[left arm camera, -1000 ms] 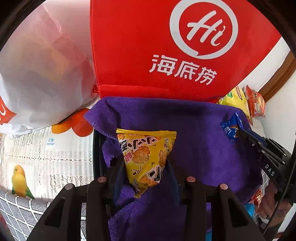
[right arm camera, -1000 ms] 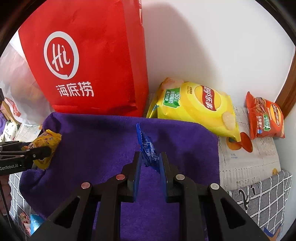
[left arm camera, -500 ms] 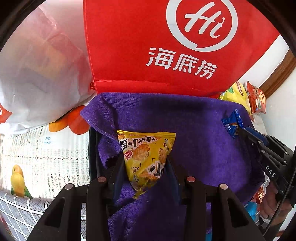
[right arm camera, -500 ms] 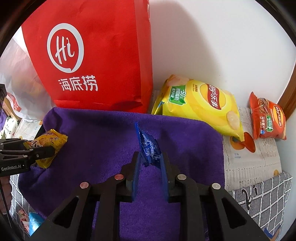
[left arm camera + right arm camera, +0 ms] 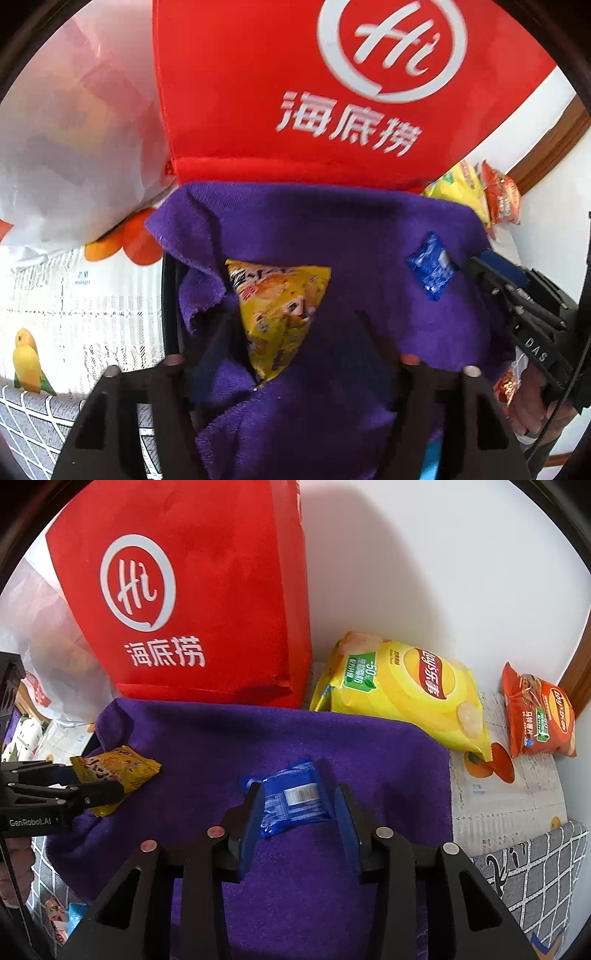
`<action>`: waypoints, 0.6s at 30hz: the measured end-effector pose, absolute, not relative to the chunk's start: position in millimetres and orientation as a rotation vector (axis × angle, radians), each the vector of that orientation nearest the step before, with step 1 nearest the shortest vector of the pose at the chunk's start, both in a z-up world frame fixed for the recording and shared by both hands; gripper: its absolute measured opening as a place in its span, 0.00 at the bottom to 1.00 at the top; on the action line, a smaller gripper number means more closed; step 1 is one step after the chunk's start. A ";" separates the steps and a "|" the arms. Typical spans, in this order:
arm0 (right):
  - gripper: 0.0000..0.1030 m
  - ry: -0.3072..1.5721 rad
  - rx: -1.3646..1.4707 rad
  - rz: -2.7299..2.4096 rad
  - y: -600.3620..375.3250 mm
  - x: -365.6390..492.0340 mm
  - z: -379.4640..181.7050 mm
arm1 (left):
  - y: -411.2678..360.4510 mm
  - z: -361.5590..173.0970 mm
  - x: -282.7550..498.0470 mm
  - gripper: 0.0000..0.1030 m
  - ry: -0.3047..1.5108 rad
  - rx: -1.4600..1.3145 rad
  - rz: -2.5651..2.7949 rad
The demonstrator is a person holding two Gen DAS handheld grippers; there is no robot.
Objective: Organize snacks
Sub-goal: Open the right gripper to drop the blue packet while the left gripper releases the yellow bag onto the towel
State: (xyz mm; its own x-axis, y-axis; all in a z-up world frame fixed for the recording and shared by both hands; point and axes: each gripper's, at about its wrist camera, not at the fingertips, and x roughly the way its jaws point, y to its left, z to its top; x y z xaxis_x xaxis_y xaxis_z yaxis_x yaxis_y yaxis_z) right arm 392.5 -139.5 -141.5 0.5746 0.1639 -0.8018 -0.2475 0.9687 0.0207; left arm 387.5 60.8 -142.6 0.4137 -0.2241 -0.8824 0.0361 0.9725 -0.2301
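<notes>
A yellow snack packet (image 5: 277, 314) rests on the purple towel (image 5: 332, 229) between the fingers of my left gripper (image 5: 295, 332). Those jaws are opening, and the pads stand clear of the packet. A small blue snack packet (image 5: 295, 801) lies flat on the towel (image 5: 258, 731) between the blue pads of my right gripper (image 5: 299, 805), whose jaws are also opening without pressing on it. The left wrist view shows the blue packet (image 5: 432, 269) just left of the right gripper (image 5: 484, 262). The right wrist view shows the left gripper (image 5: 99, 782) around the yellow packet (image 5: 118, 771).
A tall red bag (image 5: 203, 590) stands against the wall behind the towel. To its right lie a big yellow chips bag (image 5: 406, 686) and an orange-red chips bag (image 5: 535, 712). A white plastic bag (image 5: 74, 129) sits left. A person's hand (image 5: 532, 402) holds the right gripper.
Both grippers' jaws have spread apart. The blue packet, earlier pinched upright, now lies flat on the towel. The yellow packet is released and sits loosely between the left fingers.
</notes>
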 end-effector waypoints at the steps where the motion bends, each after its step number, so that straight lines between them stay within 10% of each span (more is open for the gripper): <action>1: 0.42 0.925 -0.095 0.247 -138.7 391.1 -140.1 | 59.7 -139.5 386.1 0.72 1.121 -0.177 -0.168; 18: 0.76 0.865 -0.098 0.071 -147.9 367.0 -90.8 | 55.1 -94.4 364.5 0.74 1.050 -0.080 -0.088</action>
